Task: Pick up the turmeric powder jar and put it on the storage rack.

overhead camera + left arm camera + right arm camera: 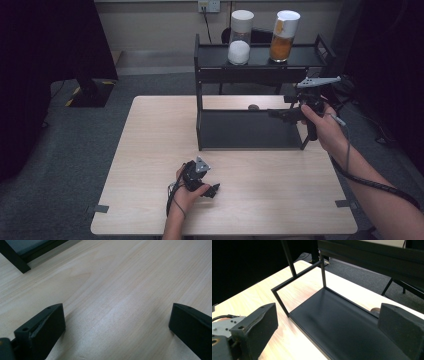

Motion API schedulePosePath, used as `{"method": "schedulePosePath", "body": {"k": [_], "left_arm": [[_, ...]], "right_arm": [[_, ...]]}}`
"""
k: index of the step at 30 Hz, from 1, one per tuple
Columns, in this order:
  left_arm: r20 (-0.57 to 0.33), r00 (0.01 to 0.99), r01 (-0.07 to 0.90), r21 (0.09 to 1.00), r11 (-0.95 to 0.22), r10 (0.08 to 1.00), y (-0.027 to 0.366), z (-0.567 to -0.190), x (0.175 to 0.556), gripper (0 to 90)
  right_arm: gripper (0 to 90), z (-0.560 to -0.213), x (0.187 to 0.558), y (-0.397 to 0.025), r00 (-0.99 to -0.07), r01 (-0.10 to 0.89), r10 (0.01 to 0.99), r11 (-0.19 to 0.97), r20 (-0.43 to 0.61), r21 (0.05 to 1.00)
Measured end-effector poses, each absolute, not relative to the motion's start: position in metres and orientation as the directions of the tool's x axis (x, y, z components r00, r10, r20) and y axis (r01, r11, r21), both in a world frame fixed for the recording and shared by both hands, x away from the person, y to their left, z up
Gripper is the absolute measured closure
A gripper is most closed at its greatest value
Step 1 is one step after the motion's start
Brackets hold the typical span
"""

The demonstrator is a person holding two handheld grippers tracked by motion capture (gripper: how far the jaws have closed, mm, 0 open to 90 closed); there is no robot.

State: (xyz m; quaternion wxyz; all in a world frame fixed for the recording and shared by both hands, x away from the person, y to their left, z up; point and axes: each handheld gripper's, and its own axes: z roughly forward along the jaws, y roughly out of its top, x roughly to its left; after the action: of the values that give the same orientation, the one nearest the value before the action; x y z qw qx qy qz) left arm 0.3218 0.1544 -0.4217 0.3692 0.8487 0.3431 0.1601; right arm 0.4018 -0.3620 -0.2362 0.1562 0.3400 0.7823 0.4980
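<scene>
Left gripper (210, 190): held low over the near part of the wooden table (150, 150), close to its front edge, its jaws spread wide apart with nothing between them. In the left gripper view the two black jaws frame bare pale wood (117, 290); a corner of the black shelf's foot (15, 260) appears at upper left.

Right gripper (280, 115): held by the right hand (320, 125) at the right end of the two-tier black shelf (250, 131), raised above the table and pointing leftward into the open space over the lower tier. Its jaws stand released, well apart, and grasp nothing. In the right gripper view they flank the dark lower tier (342, 327) and the thin black end frame (287, 285) of the shelf. A grey three-cornered plate (317, 81) sits on top of this gripper, and a cable (370, 182) trails back along the forearm.

Shelf contents: on the upper tier (260, 60) stand two upright clear jars with white lids, well apart from both grippers. The left jar (240, 37) holds a white powder in its lower part; the right jar (284, 36) holds an orange material. A small round dark object (253, 107) lies on the table behind the lower tier.

Surroundings: grey carpet (75, 150) beneath the table; a wall socket (208, 5) behind the shelf.
</scene>
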Motion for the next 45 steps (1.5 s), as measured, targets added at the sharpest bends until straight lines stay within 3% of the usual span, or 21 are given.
{"method": "schedulePosePath", "body": {"k": [45], "left_arm": [[0.018,0.713,0.464,0.737,-0.492,0.700,0.154,-0.422,0.322,0.0]], "right_arm": [[2.4,-0.338,0.392,-0.370,-0.713,0.436,0.690,0.300,0.123,0.848]]}}
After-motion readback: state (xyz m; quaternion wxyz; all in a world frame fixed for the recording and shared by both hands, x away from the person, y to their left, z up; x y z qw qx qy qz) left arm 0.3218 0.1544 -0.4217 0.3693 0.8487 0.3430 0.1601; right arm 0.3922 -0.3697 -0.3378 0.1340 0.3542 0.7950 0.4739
